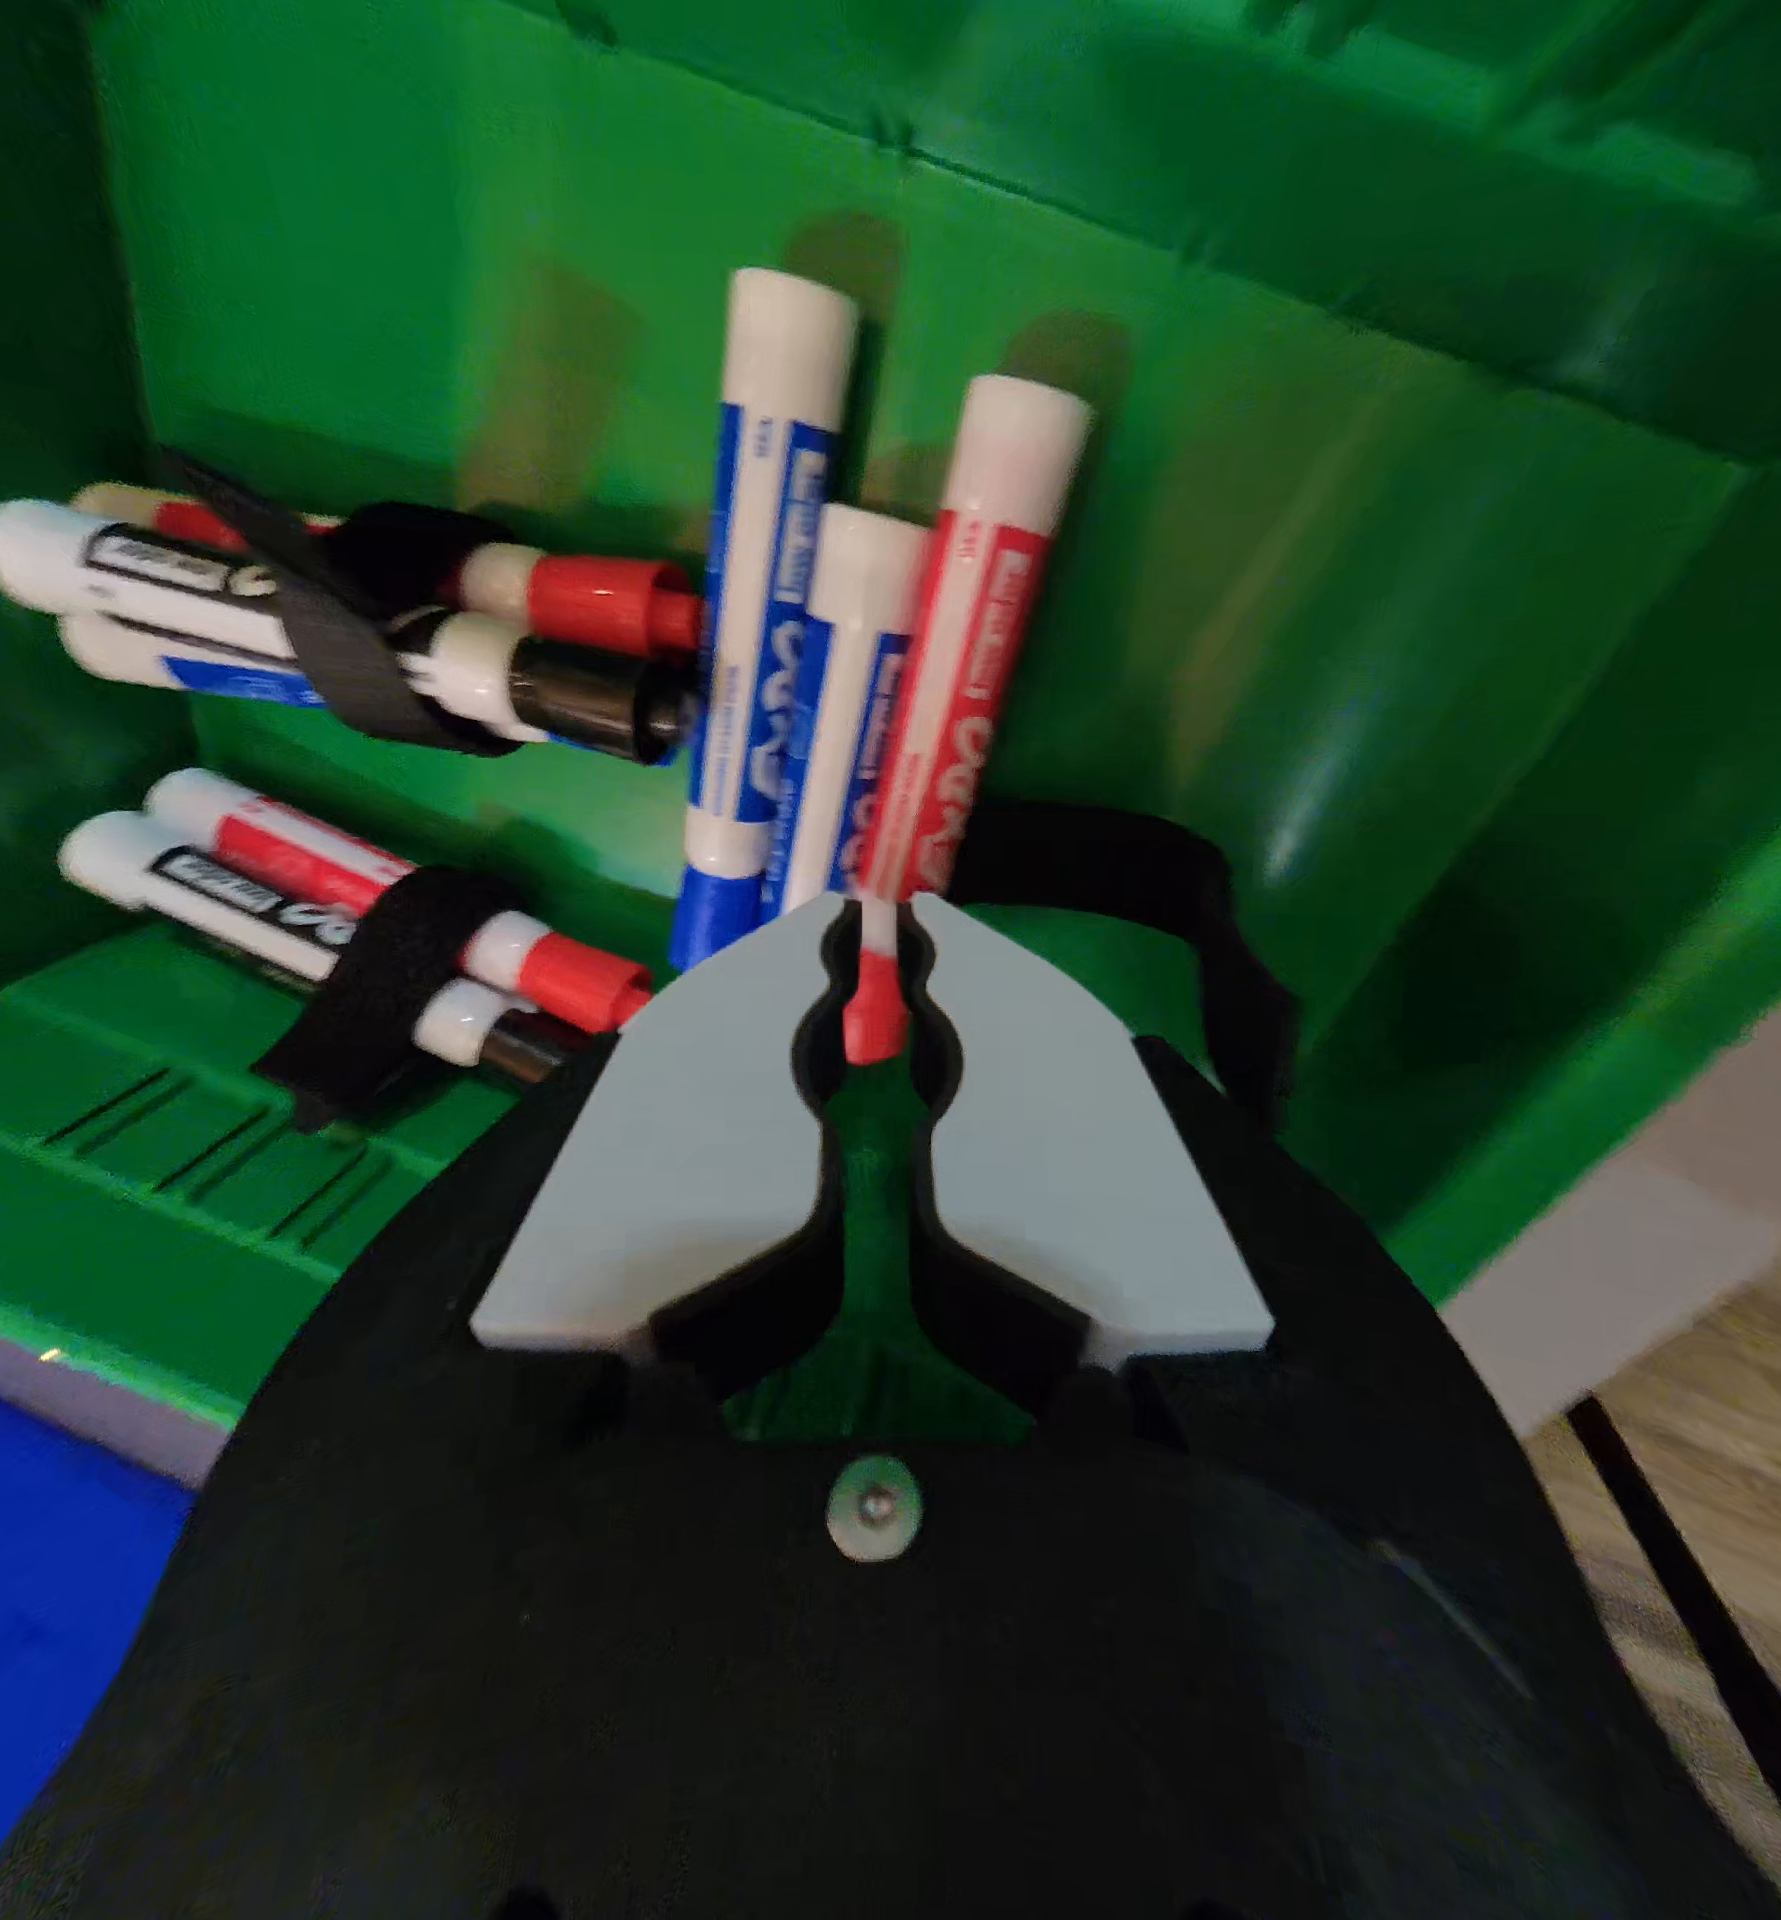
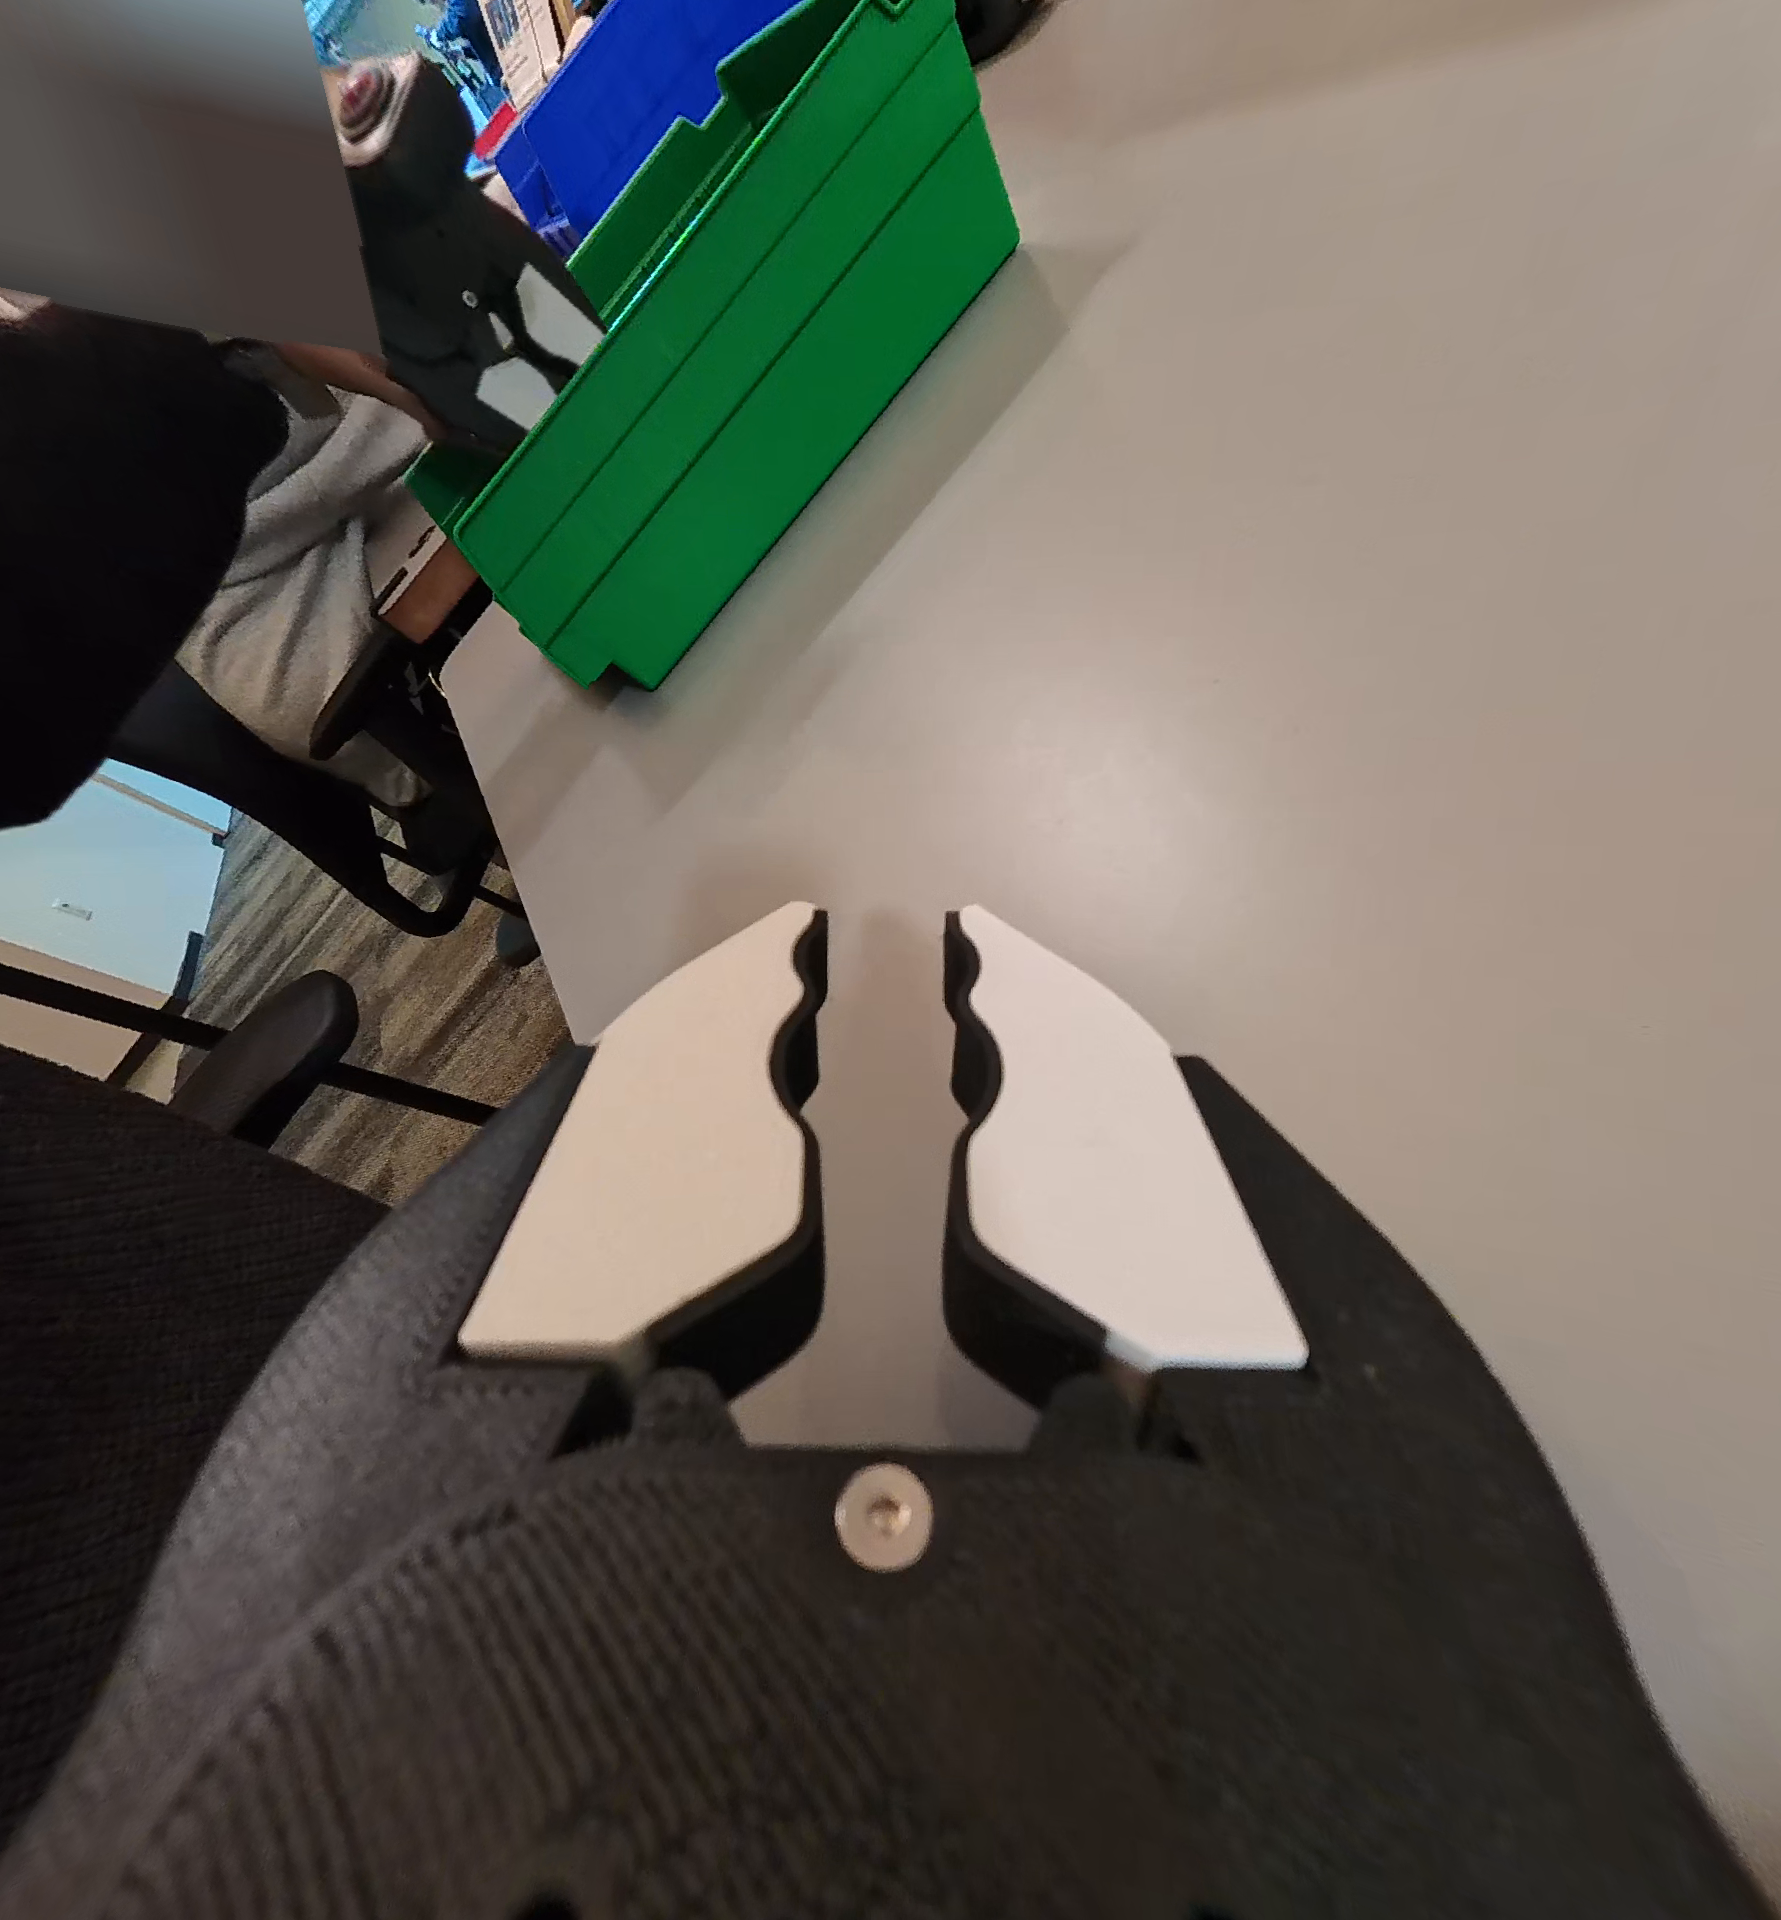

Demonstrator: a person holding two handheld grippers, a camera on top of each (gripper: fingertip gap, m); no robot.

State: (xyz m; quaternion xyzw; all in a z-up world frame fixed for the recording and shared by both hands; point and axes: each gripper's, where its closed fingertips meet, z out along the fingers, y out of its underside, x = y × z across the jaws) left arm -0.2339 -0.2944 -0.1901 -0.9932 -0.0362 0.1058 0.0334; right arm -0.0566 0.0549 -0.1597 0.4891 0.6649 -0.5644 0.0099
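In the left wrist view my left gripper [image 1: 878, 909] is inside a green bin [image 1: 1281, 623]. It is shut on the red-capped end of a red marker [image 1: 979, 644], which stands up against the bin wall. Two blue markers [image 1: 761, 582] stand right beside it, and a black strap [image 1: 1177, 883] loops behind my fingers. Two strapped bundles of markers lie to the left, an upper bundle [image 1: 346, 613] and a lower bundle [image 1: 346, 914]. In the right wrist view my right gripper [image 2: 886, 920] is open and empty above a grey table [image 2: 1281, 623].
The right wrist view shows the green bin [image 2: 761, 395] at the table's left edge with a blue bin [image 2: 637, 104] behind it. A person's dark sleeve [image 2: 55, 582] and a black chair [image 2: 273, 1049] are on the left, off the table. The grippers' ends are close to 40 centimeters from one another. The lower bundle [image 1: 346, 914] lies some 11 centimeters from my left tips, 50 centimeters from my right tips.
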